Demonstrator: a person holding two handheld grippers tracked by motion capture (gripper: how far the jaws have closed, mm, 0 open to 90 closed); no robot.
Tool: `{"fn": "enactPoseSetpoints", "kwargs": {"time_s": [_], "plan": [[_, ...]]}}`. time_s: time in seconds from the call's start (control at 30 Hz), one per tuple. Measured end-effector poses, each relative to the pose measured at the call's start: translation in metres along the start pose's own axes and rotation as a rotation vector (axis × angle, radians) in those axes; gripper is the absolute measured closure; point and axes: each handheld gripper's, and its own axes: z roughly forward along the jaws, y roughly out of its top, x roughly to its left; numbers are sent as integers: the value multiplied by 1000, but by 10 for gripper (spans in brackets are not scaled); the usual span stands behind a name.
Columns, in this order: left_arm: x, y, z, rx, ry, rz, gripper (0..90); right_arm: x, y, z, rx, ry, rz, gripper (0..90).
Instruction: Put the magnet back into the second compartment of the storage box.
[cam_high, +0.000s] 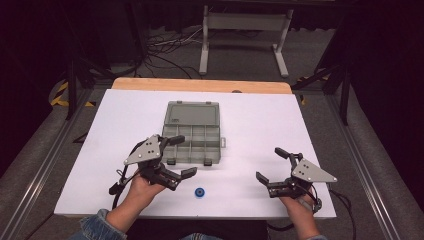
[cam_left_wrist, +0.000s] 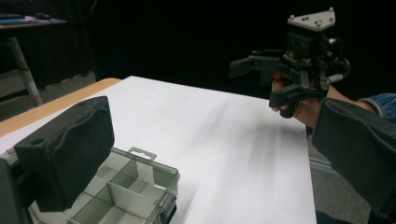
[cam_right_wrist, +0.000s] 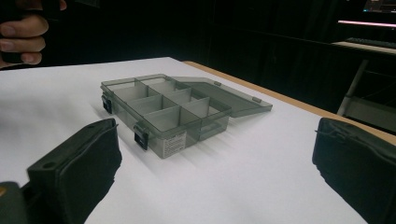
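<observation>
A smoky grey compartment box (cam_high: 192, 140) lies open at the middle of the white table (cam_high: 250, 120), its lid (cam_high: 192, 113) folded flat behind it and its several cells empty. My left gripper (cam_high: 182, 156) stands open at the box's front left corner with nothing between its jaws. My right gripper (cam_high: 271, 165) is open too, low over the table to the right of the box. A small blue round piece (cam_high: 200, 192) rests near the front edge between the hands. The left gripper view has its gripper (cam_left_wrist: 215, 135) beside the box (cam_left_wrist: 126, 186). The right gripper view has its gripper (cam_right_wrist: 215, 158) facing the box (cam_right_wrist: 163, 112).
A wooden strip (cam_high: 200, 85) runs along the table's far edge. Beyond it stand a white metal frame (cam_high: 245, 30) and loose cables on the floor. Bare white surface lies to the right and left of the box. In the left gripper view the other gripper (cam_left_wrist: 299, 70) shows far off.
</observation>
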Motion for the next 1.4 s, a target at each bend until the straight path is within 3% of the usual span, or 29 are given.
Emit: {"fn": "enactPoseSetpoints", "kwargs": {"time_s": [0.17, 0.33, 0.6, 0.67, 0.83, 0.87, 0.9, 0.93, 1.03, 1.07, 1.17, 1.3, 1.4], "plan": [[0, 0, 4, 36, 3, -1, 2, 0, 0, 0, 0, 2, -1, 16], [0, 0, 6, 33, 14, 19, 4, 0, 0, 0, 0, 5, -2, 16], [1, -1, 15, 49, -13, 21, 4, 1, 1, 0, 3, 13, -12, 22], [1, 0, 16, 74, -19, 16, 7, 1, 1, -1, 0, 16, -22, 23], [0, 5, 19, 177, -33, 39, 30, 2, 3, 0, 15, 24, -23, 25], [0, 5, 19, 177, -33, 39, 33, 2, 3, 0, 15, 24, -23, 25], [0, 6, 21, 214, -33, 48, 34, 2, 3, 0, 15, 25, -21, 25], [0, 6, 21, 214, -33, 48, 36, 2, 3, 0, 15, 25, -21, 25], [1, 10, 26, 315, -62, 57, 38, 2, 3, 0, 15, 27, -13, 25], [1, 10, 26, 315, -62, 57, 39, 2, 3, 0, 15, 27, -13, 25], [1, 12, 31, 402, -74, 82, 43, 2, 3, 0, 16, 28, -13, 25], [-2, 13, 38, 481, -72, 107, 43, 2, 2, 0, 16, 29, -11, 25], [-2, 16, 41, 537, -79, 97, 46, 1, 2, 0, 19, 29, -10, 25]]}}
